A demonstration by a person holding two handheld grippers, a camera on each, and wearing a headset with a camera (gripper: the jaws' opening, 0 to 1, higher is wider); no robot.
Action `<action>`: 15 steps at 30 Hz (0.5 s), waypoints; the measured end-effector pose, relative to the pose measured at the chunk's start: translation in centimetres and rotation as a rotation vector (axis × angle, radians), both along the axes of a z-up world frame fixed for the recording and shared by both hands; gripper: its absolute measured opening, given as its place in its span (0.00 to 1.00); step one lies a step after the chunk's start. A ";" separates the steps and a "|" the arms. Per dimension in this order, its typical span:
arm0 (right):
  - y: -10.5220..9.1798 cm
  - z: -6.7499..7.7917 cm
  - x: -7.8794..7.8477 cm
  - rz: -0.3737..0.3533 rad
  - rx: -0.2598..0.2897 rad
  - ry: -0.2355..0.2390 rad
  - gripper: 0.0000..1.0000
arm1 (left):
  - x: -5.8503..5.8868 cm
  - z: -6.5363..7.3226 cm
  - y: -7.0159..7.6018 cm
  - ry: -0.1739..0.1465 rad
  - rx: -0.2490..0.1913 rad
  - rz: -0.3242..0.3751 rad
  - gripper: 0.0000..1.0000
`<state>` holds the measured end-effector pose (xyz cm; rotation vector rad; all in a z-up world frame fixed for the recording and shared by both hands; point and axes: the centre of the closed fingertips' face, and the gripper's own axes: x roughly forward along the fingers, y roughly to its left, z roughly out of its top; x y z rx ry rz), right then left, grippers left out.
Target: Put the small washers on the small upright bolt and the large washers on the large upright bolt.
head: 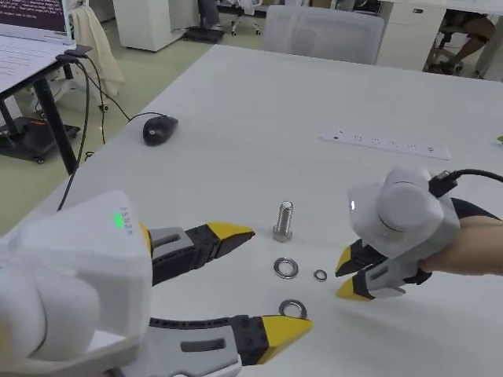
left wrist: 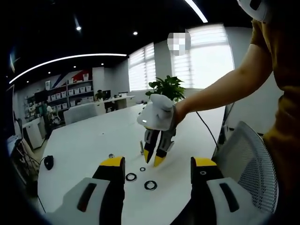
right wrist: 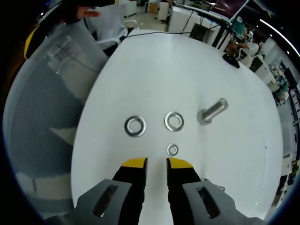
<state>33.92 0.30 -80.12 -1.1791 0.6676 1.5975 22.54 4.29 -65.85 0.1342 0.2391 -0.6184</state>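
A large steel bolt point(head: 284, 220) stands upright on the white table point(head: 236, 102). Just in front of it lie two large washers point(head: 286, 268) point(head: 292, 308) and one small washer point(head: 320, 275). My left gripper point(head: 263, 279) is open wide at the bottom left, and the nearer large washer lies just beside its lower yellow tip. My right gripper point(head: 347, 276) hovers close to the right of the small washer, narrowly open with nothing between its tips. In the right gripper view the small washer point(right wrist: 173, 149) lies just ahead of the gripper point(right wrist: 156, 163), with the large washers point(right wrist: 135, 126) point(right wrist: 174, 121) and bolt point(right wrist: 213, 110) beyond.
A black mouse point(head: 159, 129) with its cable lies at the table's left, and a white power strip point(head: 385, 144) at the far right. A grey mesh chair point(head: 322, 31) stands behind the table. Another desk point(head: 23, 55) stands to the left.
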 end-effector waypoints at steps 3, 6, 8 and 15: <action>0.6 -0.5 0.8 0.021 -0.024 -0.002 0.18 | 0.3 0.5 0.2 -0.016 -0.008 0.011 0.55; 1.2 -0.9 1.6 0.030 -0.036 -0.003 0.18 | 0.6 0.7 0.4 -0.019 -0.019 0.020 0.55; 1.5 -1.0 2.0 0.031 -0.039 0.002 0.18 | 0.7 0.6 0.5 -0.015 -0.016 0.022 0.55; 1.6 -2.0 2.2 0.036 -0.060 0.034 0.19 | 1.4 -0.1 0.4 0.007 -0.021 0.018 0.55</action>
